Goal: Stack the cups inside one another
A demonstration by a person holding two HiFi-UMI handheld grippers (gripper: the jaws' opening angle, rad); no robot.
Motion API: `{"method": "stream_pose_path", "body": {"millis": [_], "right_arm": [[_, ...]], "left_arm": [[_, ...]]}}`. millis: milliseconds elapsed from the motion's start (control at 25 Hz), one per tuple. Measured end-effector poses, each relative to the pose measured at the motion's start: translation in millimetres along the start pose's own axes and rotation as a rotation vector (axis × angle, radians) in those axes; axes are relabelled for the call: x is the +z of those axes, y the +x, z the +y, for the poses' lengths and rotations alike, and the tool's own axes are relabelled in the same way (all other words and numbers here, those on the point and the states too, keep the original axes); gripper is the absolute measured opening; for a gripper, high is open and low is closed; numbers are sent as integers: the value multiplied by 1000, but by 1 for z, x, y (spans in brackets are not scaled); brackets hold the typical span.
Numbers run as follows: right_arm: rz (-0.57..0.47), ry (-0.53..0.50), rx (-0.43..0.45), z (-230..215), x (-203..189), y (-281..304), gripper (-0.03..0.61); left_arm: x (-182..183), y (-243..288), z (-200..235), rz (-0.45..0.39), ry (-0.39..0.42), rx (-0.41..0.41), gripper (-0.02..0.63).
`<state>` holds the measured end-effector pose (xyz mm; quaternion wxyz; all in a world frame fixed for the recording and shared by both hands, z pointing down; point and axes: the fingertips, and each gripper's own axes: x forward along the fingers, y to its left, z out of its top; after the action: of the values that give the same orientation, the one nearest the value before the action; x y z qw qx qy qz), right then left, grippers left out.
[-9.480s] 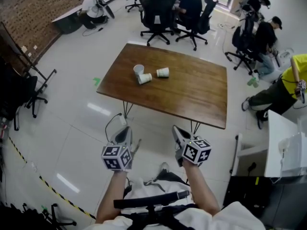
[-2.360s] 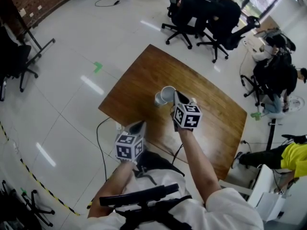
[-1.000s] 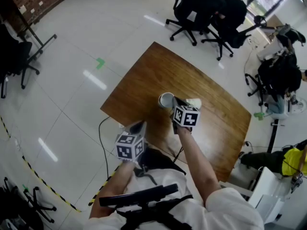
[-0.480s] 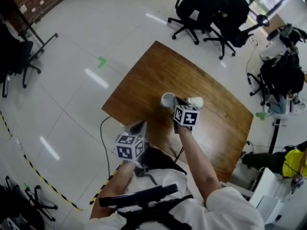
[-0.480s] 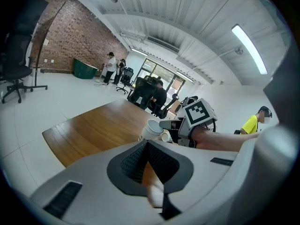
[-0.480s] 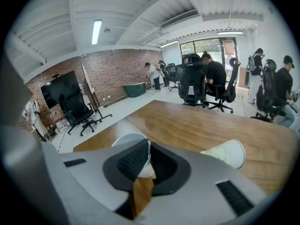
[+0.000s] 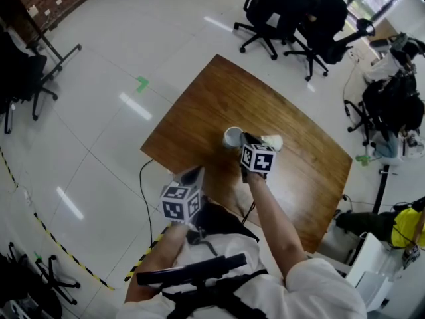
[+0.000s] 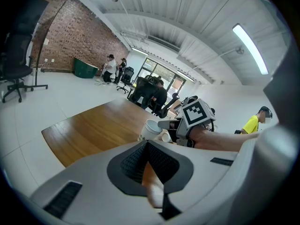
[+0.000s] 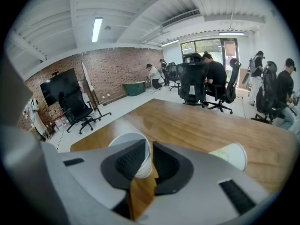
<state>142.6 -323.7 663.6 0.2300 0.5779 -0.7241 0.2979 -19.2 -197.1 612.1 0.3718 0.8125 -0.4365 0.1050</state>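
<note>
Your right gripper (image 7: 246,138) is opening its jaws, the upright cup (image 7: 232,137) wall between them; the tipped cup (image 7: 271,141) is lying just to its right.

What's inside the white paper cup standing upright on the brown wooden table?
One finger of the right gripper reaches inside the white paper cup while its jaws are opening. That finger covers the cup's inside, so any contents cannot be seen.
</note>
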Motion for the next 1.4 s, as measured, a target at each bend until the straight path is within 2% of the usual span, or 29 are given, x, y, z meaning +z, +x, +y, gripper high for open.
{"method": "stream_pose_path", "body": {"millis": [80, 560, 800, 1040, 1400], "right_arm": [[3, 6, 3, -1, -1, 0, 124], [-112, 38, 11, -4, 21, -49, 124], [-176, 78, 31, 14, 24, -86, 124], [-215, 129, 33, 29, 0, -130, 124], [-211, 169, -4, 14, -56, -188, 124]], "left_arm": [[0, 0, -2, 1, 3, -2, -11], [7, -16, -17, -22, 46, -25, -9], [11, -38, -28, -59, 84, -61, -9], [2, -66, -45, -75, 124, -86, -9], [-30, -94, -83, -53, 185, -156, -9]]}}
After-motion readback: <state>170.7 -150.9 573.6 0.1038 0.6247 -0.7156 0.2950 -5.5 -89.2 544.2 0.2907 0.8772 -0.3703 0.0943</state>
